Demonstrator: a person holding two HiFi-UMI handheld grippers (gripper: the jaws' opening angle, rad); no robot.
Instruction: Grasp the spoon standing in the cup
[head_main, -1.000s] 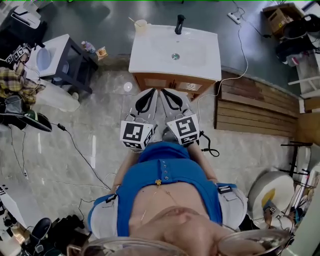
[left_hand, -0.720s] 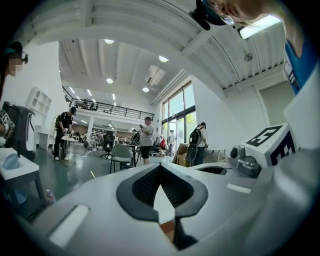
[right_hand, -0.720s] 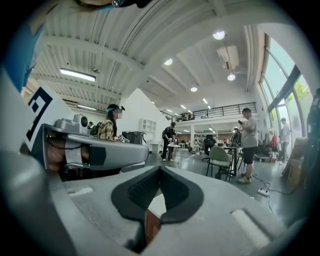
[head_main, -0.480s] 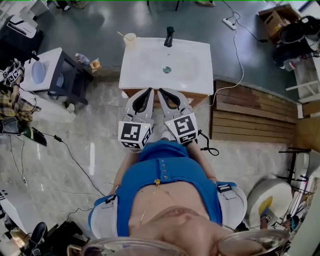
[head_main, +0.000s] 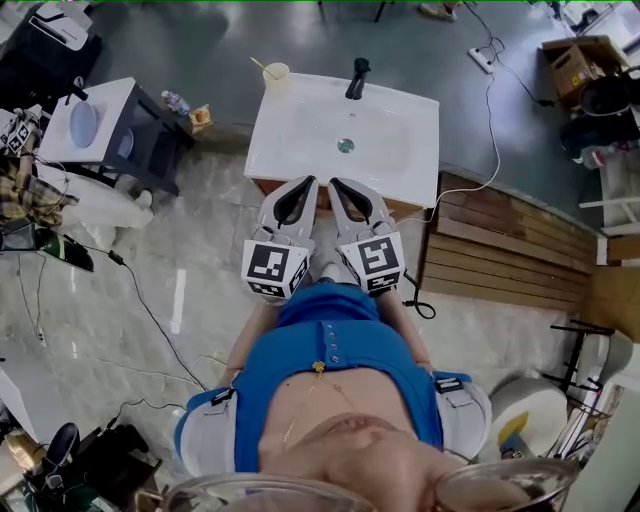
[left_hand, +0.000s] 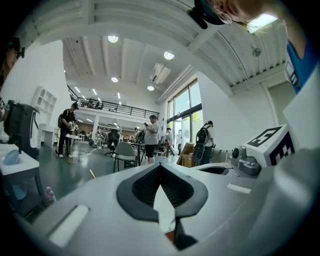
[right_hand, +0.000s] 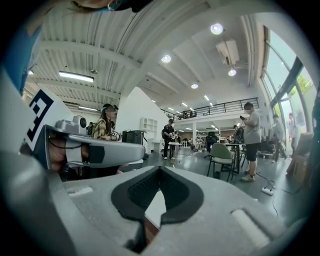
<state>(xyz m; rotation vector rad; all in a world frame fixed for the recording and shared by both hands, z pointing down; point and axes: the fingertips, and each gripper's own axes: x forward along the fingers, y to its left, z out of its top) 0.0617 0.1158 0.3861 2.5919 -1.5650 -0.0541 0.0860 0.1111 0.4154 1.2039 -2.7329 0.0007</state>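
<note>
White counter with a basin lies ahead of me. At its far left corner sits the pale cup, with a thin, light-coloured spoon leaning out. It looks light, stiff and likely slippery, so I'd pinch its upper handle. Left tongs and right tongs are closed and empty.

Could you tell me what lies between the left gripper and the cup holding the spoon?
Head view: only bare white washbasin top separates the left gripper from the cup with its spoon.

No legible text or numbers.
</note>
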